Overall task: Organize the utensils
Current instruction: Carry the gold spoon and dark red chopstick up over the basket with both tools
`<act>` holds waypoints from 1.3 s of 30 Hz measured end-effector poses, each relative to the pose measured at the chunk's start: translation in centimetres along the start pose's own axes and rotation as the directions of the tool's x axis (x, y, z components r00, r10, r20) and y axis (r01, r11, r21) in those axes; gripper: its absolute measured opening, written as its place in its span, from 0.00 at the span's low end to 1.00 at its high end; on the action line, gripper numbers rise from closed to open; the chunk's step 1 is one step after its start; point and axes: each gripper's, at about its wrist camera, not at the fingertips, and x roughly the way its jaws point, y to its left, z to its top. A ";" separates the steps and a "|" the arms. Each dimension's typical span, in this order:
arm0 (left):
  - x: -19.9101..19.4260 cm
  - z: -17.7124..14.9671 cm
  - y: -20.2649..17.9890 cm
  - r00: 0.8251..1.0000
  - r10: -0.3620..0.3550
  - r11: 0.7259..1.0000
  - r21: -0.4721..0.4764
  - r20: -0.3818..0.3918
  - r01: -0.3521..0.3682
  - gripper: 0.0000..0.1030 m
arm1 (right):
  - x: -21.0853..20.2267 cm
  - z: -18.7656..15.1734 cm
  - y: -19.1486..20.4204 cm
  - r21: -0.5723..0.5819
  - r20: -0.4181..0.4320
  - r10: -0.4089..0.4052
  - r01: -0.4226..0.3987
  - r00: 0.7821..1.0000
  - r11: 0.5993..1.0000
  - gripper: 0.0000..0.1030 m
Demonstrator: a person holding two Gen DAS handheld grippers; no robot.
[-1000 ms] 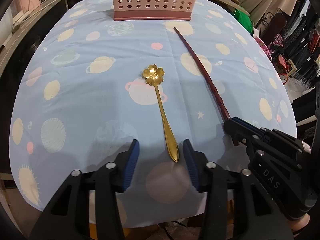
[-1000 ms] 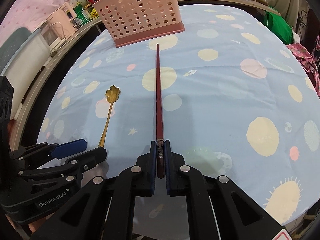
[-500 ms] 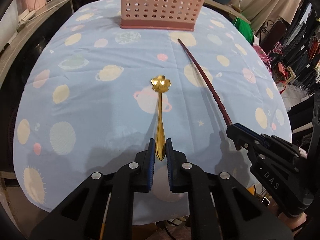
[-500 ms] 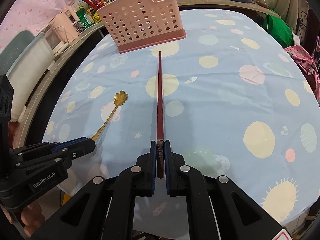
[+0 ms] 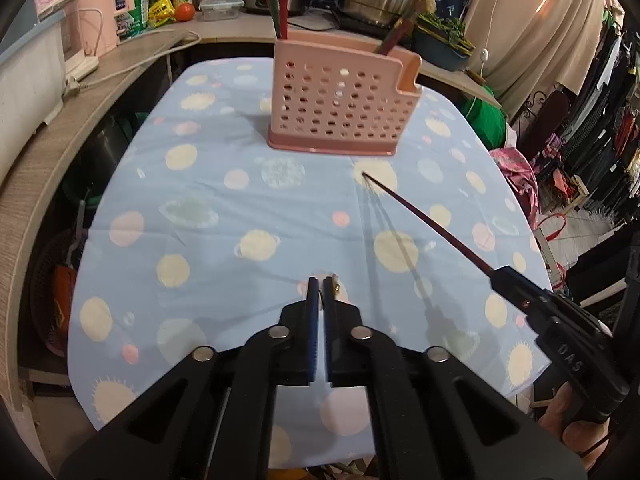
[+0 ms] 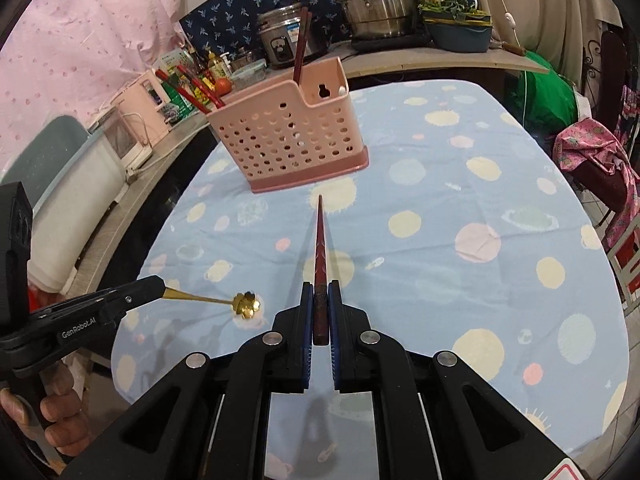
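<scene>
Left wrist: left gripper (image 5: 321, 280) clenched on the spoon (image 5: 337, 285), only a gold glint showing past its tips, short of the caddy (image 5: 340, 100). Right wrist: right gripper (image 6: 319, 286) clamped a chopstick (image 6: 320, 240), tip pointing at the caddy (image 6: 288, 136); spoon (image 6: 247, 304) lifted off the cloth (image 6: 440, 240), left of the chopstick.

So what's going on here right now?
A person holds a tool in each hand over the tablecloth. The left tool is shut on the handle of a gold flower spoon, the right tool on a dark red chopstick. Both utensils are off the table, short of the pink utensil basket.
</scene>
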 end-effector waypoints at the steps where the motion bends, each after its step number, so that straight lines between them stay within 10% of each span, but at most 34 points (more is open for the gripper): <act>1: -0.2 0.4 0.1 1.000 0.002 1.000 -0.002 0.011 -0.002 0.01 | -0.3 0.5 0.0 0.001 0.015 0.002 -0.002 1.000 1.000 0.07; 17: -4.1 9.5 -0.9 0.978 -0.007 1.000 0.029 0.208 0.001 0.01 | -3.3 10.5 1.6 -0.028 0.213 0.097 -0.094 0.972 0.995 0.07; 39: -6.4 22.6 -2.3 0.902 0.047 0.996 0.048 0.430 -0.075 0.01 | -4.6 24.6 3.5 -0.010 0.495 0.118 -0.130 0.861 0.991 0.07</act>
